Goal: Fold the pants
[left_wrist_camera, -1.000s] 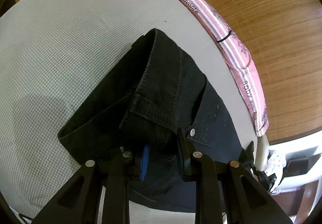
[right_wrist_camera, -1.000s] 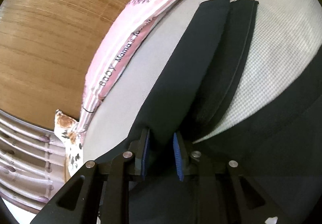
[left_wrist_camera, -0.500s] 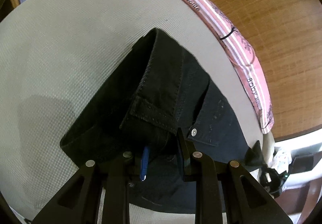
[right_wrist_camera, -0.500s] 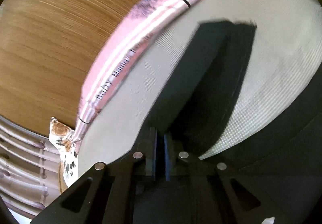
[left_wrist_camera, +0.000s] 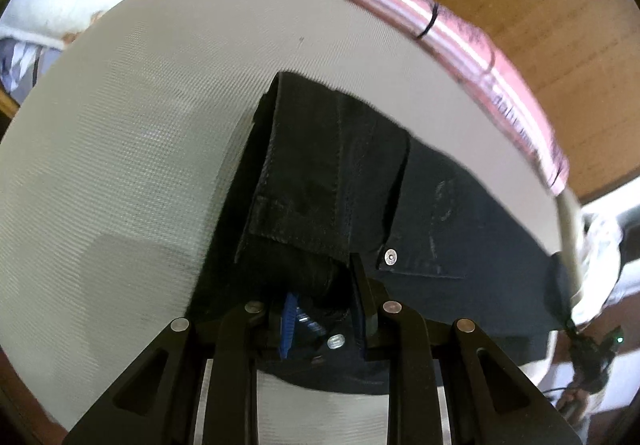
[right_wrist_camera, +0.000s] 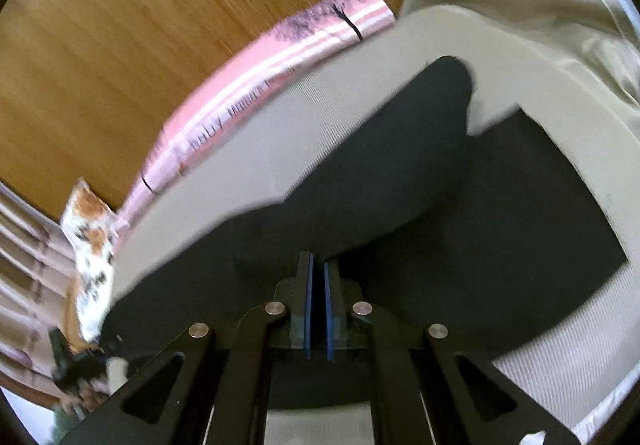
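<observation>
On the grey surface [left_wrist_camera: 120, 133], both your grippers' fingers pinch the black pants [left_wrist_camera: 320, 181]: left gripper [left_wrist_camera: 324, 285] at the waistband, right gripper [right_wrist_camera: 317, 273] on a lifted fold.

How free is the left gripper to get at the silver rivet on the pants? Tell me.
Probably not, as things stand. The left gripper is shut on the bunched waistband of the black pants. The rivet lies uncovered just beside its right finger, but the gripper would have to let go first.
</observation>
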### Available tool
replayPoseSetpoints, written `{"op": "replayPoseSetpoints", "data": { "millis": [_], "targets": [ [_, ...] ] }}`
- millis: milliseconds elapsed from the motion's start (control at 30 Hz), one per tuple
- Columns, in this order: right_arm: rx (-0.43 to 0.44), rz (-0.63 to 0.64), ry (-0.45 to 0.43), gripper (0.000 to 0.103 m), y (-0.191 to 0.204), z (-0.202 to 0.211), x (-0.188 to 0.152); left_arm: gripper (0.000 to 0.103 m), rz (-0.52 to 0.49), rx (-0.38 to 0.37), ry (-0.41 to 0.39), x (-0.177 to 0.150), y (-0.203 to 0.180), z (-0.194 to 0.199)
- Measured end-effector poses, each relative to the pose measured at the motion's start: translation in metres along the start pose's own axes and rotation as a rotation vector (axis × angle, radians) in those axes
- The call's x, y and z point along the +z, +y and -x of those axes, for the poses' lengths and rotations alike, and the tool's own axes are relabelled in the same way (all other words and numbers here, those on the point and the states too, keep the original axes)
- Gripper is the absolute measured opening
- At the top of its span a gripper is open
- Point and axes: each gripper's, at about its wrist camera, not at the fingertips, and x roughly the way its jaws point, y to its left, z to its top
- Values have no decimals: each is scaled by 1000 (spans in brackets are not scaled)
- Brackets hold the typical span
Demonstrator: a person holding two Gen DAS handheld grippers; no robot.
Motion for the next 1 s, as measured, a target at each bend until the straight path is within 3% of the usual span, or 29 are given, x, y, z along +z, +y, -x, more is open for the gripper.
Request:
{"op": "replayPoseSetpoints", "data": {
  "millis": [167,567,700,833,1000],
  "targets": [
    [-40,-35,86,3,-17,-11,-31,24,-56,61,35,-9,5,-3],
    [-73,-52,108,3,-27,0,-45,24,-100,59,58,-28,10,6],
    [-120,-66,173,3,-37,-20,-54,24,-136,121,70,-27,2,-10],
    [-123,-77,194,3,-41,-27,-56,27,-246,230,45,-35,-16,-15],
    [-72,-118,196,9,-48,-25,-53,28,-273,258,32,-37,-20,-12]
  ]
}}
